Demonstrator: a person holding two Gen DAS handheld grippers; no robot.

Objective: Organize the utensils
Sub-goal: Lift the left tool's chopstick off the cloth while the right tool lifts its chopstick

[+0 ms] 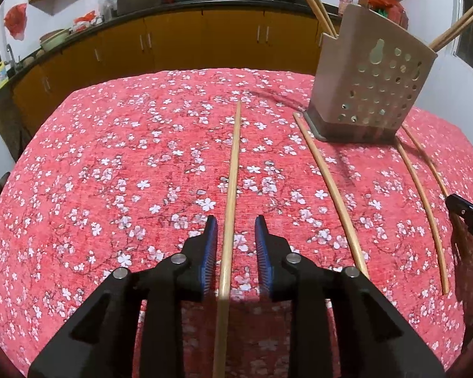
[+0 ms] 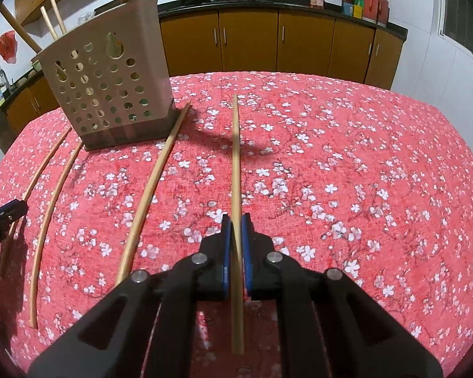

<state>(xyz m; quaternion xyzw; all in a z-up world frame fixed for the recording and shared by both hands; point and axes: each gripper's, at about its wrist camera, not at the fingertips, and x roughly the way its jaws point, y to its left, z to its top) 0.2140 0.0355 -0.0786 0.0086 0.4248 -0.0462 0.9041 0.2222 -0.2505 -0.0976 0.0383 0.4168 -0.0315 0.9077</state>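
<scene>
Bamboo chopstick [image 1: 233, 170] lies on the floral tablecloth [image 1: 110, 173] between the left gripper [image 1: 236, 223]'s parted pads, untouched; right gripper [image 2: 236, 220] clamps another chopstick [image 2: 236, 145]; perforated utensil holder [image 1: 369, 75] stands nearby.

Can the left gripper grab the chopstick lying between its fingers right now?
Probably yes. The left gripper is open and straddles the chopstick on the tablecloth, with nothing between pads and stick.
</scene>
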